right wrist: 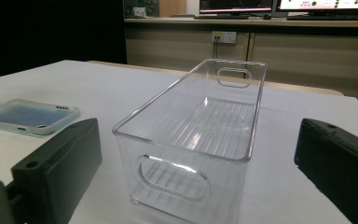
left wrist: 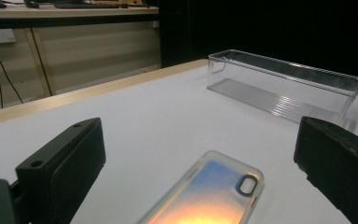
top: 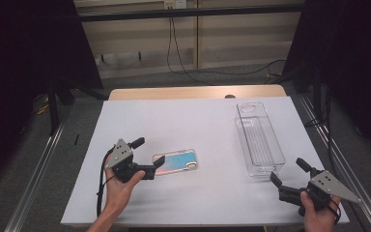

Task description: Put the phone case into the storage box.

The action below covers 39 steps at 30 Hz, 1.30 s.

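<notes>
Between the wide-open, empty left hand-held gripper (left wrist: 200, 163) jaws, phone case (left wrist: 209, 196), near end cut off; right hand-held gripper (top: 290, 180) likewise.

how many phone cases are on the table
1. The phone case lies flat on the white table, at the open left gripper, left of the empty clear plastic bin. Nothing seems to hide another.

High view looks down; both gripper views, low, share the clear bin (right wrist: 200, 135).
</notes>
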Available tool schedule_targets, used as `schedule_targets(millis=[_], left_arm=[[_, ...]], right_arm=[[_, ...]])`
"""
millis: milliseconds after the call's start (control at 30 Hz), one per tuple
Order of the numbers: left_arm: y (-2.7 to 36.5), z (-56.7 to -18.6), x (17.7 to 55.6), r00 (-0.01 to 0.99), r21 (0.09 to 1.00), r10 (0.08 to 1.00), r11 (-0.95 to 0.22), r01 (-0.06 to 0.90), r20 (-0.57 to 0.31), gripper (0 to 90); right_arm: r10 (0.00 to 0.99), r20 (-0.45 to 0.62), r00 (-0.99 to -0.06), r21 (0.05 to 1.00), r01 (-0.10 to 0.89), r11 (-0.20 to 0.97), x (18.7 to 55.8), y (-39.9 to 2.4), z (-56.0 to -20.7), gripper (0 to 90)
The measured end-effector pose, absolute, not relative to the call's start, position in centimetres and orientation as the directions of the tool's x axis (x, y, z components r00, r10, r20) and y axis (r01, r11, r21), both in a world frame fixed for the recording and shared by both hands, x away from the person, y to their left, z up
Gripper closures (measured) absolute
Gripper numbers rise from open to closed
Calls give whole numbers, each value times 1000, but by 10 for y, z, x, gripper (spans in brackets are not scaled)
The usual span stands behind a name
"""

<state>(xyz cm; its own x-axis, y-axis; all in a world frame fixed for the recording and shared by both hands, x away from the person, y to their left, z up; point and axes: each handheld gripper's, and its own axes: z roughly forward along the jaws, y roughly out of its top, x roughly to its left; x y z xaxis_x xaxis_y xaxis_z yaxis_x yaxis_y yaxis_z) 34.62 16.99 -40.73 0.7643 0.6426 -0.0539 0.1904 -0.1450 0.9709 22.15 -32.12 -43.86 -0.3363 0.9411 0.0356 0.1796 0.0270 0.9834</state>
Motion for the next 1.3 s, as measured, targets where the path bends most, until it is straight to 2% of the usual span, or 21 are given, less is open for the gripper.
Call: schedule_targets(millis=[1300], left_arm=[[131, -400, 404, 810, 923, 586, -292, 252, -36, 42]], right_arm=[[941, 35, -336, 982, 189, 30, 222, -321, -439, 6]])
